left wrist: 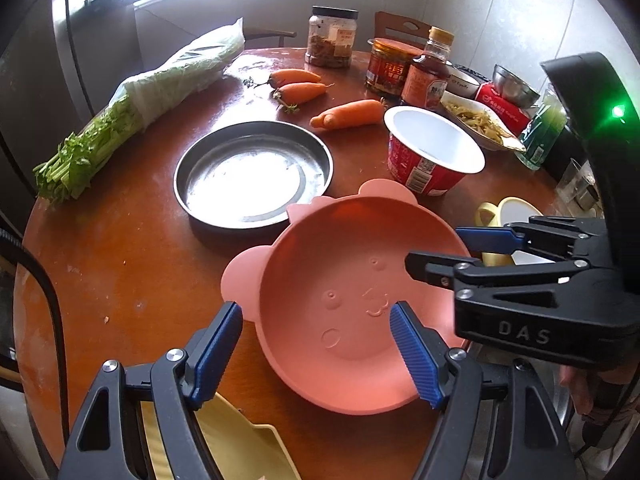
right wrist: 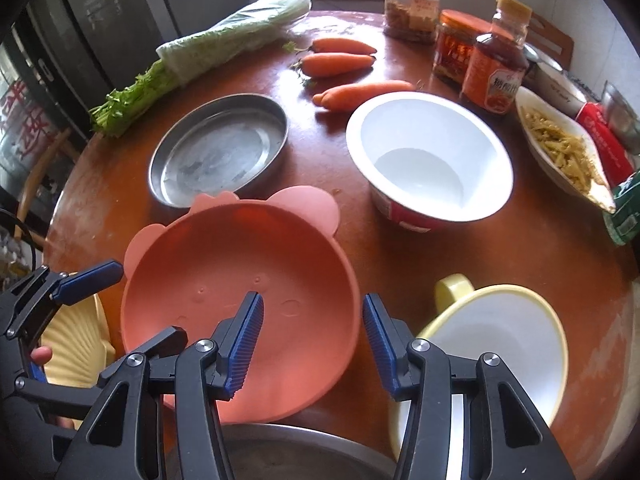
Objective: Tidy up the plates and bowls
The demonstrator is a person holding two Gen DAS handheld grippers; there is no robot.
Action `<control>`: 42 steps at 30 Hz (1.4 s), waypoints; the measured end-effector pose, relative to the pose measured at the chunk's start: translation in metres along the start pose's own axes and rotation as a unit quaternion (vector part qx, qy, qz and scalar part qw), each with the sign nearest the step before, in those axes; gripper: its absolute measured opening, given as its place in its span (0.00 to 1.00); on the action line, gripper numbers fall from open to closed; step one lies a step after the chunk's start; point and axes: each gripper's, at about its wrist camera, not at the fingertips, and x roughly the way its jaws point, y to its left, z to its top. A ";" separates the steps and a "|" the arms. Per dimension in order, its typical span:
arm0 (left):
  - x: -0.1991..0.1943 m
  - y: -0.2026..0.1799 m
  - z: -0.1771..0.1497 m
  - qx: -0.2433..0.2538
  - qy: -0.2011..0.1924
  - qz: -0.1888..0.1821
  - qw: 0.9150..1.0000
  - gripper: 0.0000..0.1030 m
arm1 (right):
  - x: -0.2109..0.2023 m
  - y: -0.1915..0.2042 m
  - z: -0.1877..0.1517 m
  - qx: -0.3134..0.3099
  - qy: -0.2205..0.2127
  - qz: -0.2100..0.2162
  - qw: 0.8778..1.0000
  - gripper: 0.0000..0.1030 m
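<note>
Salmon-pink plastic bowl (left wrist: 352, 320) with rounded ear tabs and an embossed animal face inside, sitting tilted near the front edge of the round brown wooden table (left wrist: 120, 248). Left gripper (left wrist: 316, 356) and right gripper (right wrist: 312, 340) are both hovering spread over its rim, pinching nothing.

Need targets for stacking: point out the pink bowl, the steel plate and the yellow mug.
pink bowl (left wrist: 352, 320), left wrist view, inside floor.
steel plate (right wrist: 212, 160), right wrist view, flat bottom.
yellow mug (right wrist: 500, 336), right wrist view, white inside wall.
</note>
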 end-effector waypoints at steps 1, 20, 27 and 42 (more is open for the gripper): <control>0.001 -0.001 0.000 0.004 0.003 -0.001 1.000 0.74 | 0.001 0.000 0.000 0.001 0.001 -0.002 1.000 0.51; 0.015 0.000 0.001 0.000 0.031 -0.026 0.999 0.60 | 0.009 0.004 0.000 -0.003 0.025 0.013 1.000 0.29; 0.016 -0.003 0.001 -0.003 0.030 -0.058 0.998 0.47 | 0.010 0.006 0.000 -0.007 0.025 0.023 0.999 0.18; 0.009 0.012 0.002 0.003 0.041 -0.049 0.998 0.39 | 0.010 0.006 -0.001 0.000 0.024 0.032 0.999 0.09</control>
